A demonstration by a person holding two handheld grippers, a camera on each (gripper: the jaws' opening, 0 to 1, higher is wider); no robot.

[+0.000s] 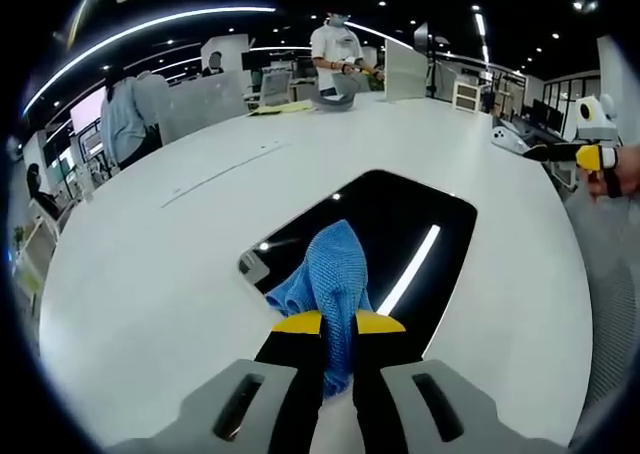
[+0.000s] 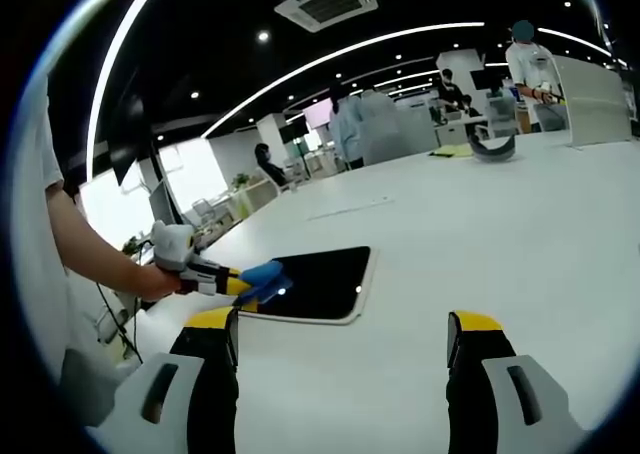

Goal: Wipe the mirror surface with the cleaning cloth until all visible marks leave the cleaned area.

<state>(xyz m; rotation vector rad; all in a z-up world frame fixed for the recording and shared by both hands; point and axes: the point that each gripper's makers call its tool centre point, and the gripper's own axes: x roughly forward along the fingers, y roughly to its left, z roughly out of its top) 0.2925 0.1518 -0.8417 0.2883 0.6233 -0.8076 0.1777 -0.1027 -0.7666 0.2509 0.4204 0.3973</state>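
A dark rectangular mirror (image 1: 400, 224) lies flat on the white table (image 1: 180, 264), reflecting ceiling light strips. A blue cleaning cloth (image 1: 335, 274) rests on the mirror's near edge, pinched between the yellow-tipped jaws of my left gripper (image 1: 338, 322), which is shut on it. In the right gripper view the mirror (image 2: 320, 279) sits to the left, with the left gripper (image 2: 240, 284) holding the blue cloth (image 2: 265, 276) at its left end. My right gripper (image 2: 345, 324) is open and holds nothing, off the mirror and over bare table. It also appears at the right edge as the right gripper (image 1: 585, 154).
The long white table stretches far back. A yellow cloth (image 1: 282, 107) and a grey object (image 1: 338, 98) lie at the far end, where a person (image 1: 338, 49) stands. Another person (image 1: 125, 119) stands at the left. Desks and chairs fill the office behind.
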